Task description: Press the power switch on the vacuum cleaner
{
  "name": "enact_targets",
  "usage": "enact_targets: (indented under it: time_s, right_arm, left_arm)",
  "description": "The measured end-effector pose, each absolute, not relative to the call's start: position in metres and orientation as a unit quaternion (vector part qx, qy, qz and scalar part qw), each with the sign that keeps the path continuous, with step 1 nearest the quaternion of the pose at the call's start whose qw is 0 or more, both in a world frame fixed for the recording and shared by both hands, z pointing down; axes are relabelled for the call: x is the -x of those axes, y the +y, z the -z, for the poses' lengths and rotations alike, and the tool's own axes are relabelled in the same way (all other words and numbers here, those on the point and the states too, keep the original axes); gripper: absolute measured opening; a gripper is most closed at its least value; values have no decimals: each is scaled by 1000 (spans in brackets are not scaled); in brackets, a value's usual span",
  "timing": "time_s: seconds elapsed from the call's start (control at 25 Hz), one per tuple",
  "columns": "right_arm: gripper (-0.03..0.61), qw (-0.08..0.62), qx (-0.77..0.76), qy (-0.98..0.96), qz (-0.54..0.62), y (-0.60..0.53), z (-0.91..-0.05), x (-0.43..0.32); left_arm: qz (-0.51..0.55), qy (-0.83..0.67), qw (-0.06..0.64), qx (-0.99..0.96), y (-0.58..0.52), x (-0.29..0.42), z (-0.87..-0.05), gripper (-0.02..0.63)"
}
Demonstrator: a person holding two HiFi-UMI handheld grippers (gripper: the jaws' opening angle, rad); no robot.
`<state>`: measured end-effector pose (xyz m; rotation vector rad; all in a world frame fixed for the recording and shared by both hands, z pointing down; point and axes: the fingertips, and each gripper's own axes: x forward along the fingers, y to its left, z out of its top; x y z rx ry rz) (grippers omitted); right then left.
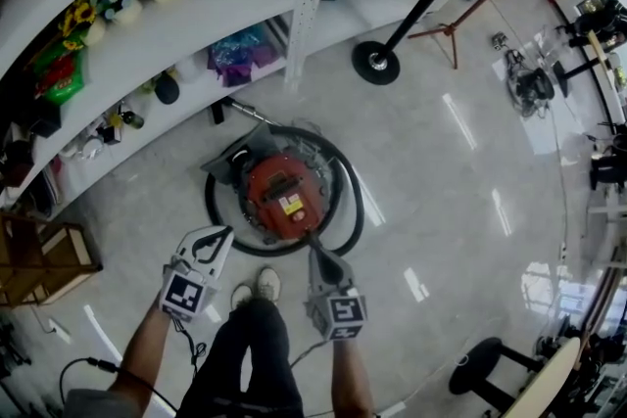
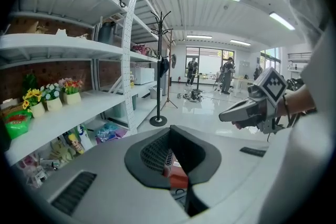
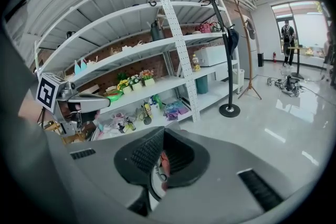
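Two grippers at vacuum cleaner's near edge

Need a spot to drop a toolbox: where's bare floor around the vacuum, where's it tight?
In the head view, the widest bare floor is right of the hose, between the coat stand base above and the stool below. There is a smaller patch left, between hose and wooden crate. Crowded: the shelves, and the gap from vacuum cleaner to the person's shoes.

Vacuum cleaner on the floor before your feet.
Your left gripper and right gripper sit at its near side (hose looped around it); shelves stand behind it.
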<state>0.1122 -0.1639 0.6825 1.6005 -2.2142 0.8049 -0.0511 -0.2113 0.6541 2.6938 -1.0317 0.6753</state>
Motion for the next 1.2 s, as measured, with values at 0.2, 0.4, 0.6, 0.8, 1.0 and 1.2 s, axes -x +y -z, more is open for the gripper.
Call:
enact_targets:
  time_s: [0.2,0.4,0.6,0.8,1.0,1.2]
  right_arm:
    - [12,151,-553,-770,-279,-169,-707,-109]
    - [12,153,-549,-769,-288,-170,-728,-106]
    - [12,158,-548,-769,-289,-169,-754,-106]
    - [12,159,-544,-771,-289,-168,-777,-108]
    - [12,161,-538,-774,-292,-170,-797,-104]
    - [12,163,-530,-778,-294,-171,-817,-99]
  left_arm:
    - [-232,-343,95,-905,-211,50,-678,8]
    - [-235,-339,98,-906,-210,47,-697,7]
    - [-239,-331,101,-907,-205,44,-719,7]
    - [-246,-326,109,-907,-198,43,-742,7]
    - [-249,-324,116,-905,-195,43,-760,8]
    - [-253,-323,119,-904,-195,42,-775,7]
